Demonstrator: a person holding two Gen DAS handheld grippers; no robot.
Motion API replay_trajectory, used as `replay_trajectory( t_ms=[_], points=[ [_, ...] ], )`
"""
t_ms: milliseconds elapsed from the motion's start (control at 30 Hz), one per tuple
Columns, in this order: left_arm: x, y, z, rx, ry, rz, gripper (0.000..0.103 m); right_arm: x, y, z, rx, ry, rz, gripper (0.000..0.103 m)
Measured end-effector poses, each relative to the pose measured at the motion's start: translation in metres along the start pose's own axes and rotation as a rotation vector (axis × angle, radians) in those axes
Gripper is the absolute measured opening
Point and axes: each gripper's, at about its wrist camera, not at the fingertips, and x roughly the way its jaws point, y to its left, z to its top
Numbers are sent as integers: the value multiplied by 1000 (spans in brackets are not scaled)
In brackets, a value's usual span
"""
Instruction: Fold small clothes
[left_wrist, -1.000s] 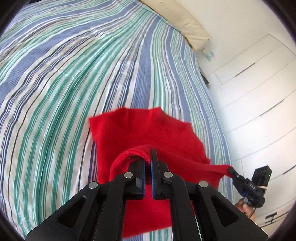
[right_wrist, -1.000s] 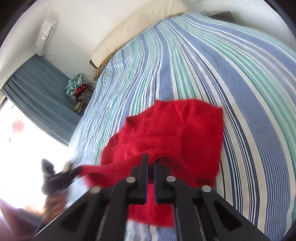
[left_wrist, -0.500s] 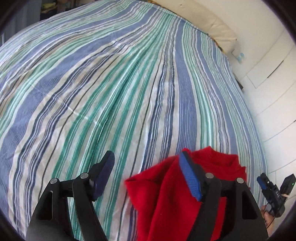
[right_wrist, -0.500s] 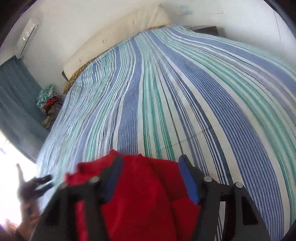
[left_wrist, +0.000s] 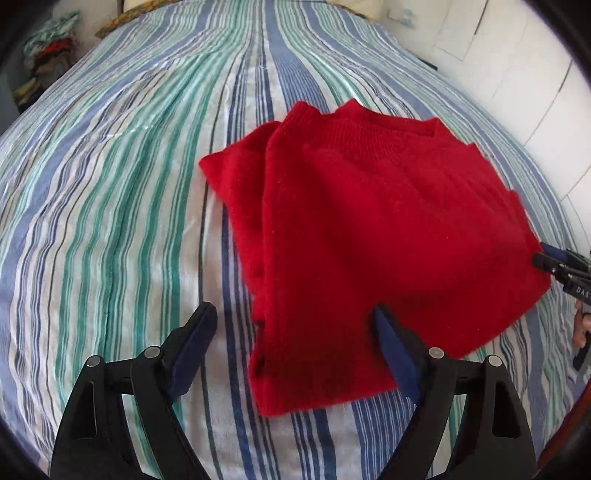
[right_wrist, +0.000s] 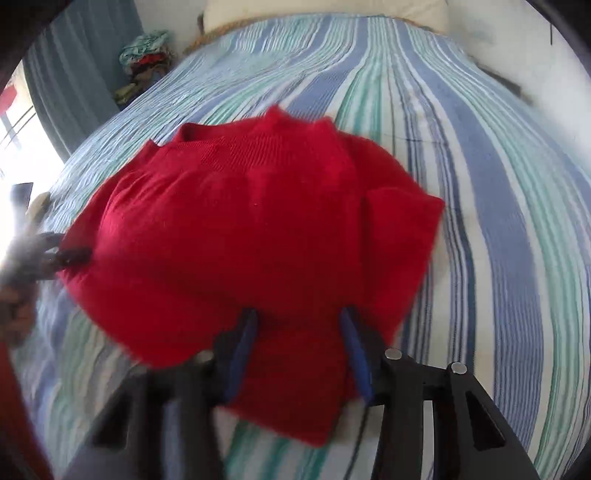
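Observation:
A red knit sweater (left_wrist: 369, 229) lies folded on the striped bedsheet (left_wrist: 110, 206), neckline toward the far end. My left gripper (left_wrist: 291, 321) hovers over its near left corner, its jaws wide and still opening. That corner lies between the fingers (left_wrist: 199, 328), which do not touch it. In the right wrist view the sweater (right_wrist: 236, 229) fills the middle. My right gripper (right_wrist: 298, 325) straddles its near edge, jaws closing with red fabric between the pads (right_wrist: 351, 339), which are apart and not pinching. Each gripper shows at the other view's edge: right gripper (left_wrist: 561, 266), left gripper (right_wrist: 70, 256).
The striped bed (right_wrist: 498, 184) stretches far beyond the sweater. A pillow (right_wrist: 325, 7) lies at the head. A pile of clothes (right_wrist: 147, 48) sits by a blue curtain (right_wrist: 81, 74). White cupboard doors (left_wrist: 535, 92) stand at the right. A hand (left_wrist: 581, 325) holds the right gripper.
A second ago both grippers were shut on the raised sweater edge. Both then opened and let it go. The sweater now lies folded on the bed, and both grippers have sunk toward it.

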Motion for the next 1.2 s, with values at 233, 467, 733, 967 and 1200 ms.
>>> replay_trajectory(
  t_ms=[233,467,733,967,1200],
  points=[
    [-52,-14,-61,2,-81,2,94,-59,46,-38,-71,-52,-79,56],
    [-22,-22,-97,25,-47,102,96,-39,118,-90,-80,13,-49,58],
    [-19,-26,-107,73,-70,137,102,-24,120,-113,-22,-46,-113,79],
    [-21,-26,-113,74,-86,131,102,-21,117,-120,-12,-104,-93,86],
    [-19,-29,-113,87,-87,155,103,-19,118,-120,-19,-116,-105,89]
  ],
)
